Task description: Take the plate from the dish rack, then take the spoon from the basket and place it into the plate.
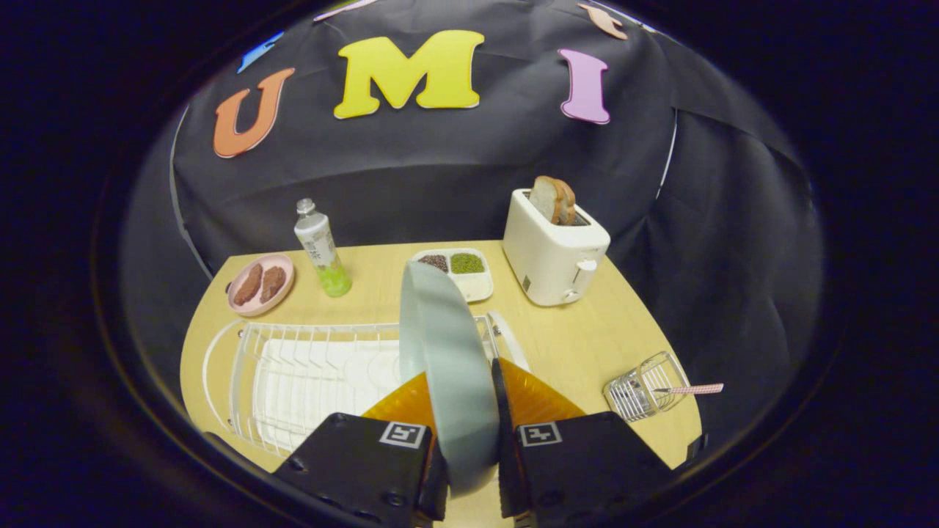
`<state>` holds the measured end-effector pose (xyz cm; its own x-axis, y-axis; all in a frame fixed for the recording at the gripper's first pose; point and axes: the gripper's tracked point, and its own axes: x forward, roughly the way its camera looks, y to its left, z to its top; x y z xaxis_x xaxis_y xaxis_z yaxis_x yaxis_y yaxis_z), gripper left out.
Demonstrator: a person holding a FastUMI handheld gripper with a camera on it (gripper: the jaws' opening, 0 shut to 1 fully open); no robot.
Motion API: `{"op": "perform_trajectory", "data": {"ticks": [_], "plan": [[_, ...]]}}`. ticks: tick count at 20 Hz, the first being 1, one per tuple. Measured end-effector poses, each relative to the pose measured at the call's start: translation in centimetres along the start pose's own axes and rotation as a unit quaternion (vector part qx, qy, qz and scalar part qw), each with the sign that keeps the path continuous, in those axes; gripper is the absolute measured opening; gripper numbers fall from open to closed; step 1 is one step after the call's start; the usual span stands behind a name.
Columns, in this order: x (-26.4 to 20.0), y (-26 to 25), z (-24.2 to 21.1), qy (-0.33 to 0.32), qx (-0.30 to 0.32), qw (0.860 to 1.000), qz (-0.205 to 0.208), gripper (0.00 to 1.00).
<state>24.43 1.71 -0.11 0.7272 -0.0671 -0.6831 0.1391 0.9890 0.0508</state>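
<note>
A pale grey-green plate (447, 352) stands on edge between my two fingers, and my gripper (461, 400) is shut on its rim. The plate hangs above the right end of the white wire dish rack (293, 374), lifted clear of its slots. To the right of the fingers, near the table's edge, a small wire basket (645, 385) holds a spoon (693, 389) whose pink handle sticks out to the right.
Beyond the rack stand a white toaster (554, 253) with bread in it, a divided tray of beans (458, 268), a small bottle (321, 246) and a pink dish (260, 282) with brown food. Bare wooden table (579, 330) lies between rack, toaster and basket.
</note>
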Motion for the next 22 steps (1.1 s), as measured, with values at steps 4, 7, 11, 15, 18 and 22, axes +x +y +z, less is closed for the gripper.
{"op": "perform_trajectory", "data": {"ticks": [4,7,11,15,18,22], "plan": [[-5.1,-0.4,-2.8,-0.008,0.014,0.997,0.071,0.32],[-8.1,-1.6,-6.0,-0.019,0.020,0.994,0.103,0.32],[-9.4,-3.4,-12.5,-0.002,0.050,0.989,0.139,0.33],[-8.4,-4.6,-19.1,0.040,0.095,0.981,0.167,0.32],[-6.9,-4.8,-23.5,0.084,0.142,0.967,0.194,0.32],[-4.2,-4.3,-26.8,0.133,0.189,0.947,0.224,0.32]]}}
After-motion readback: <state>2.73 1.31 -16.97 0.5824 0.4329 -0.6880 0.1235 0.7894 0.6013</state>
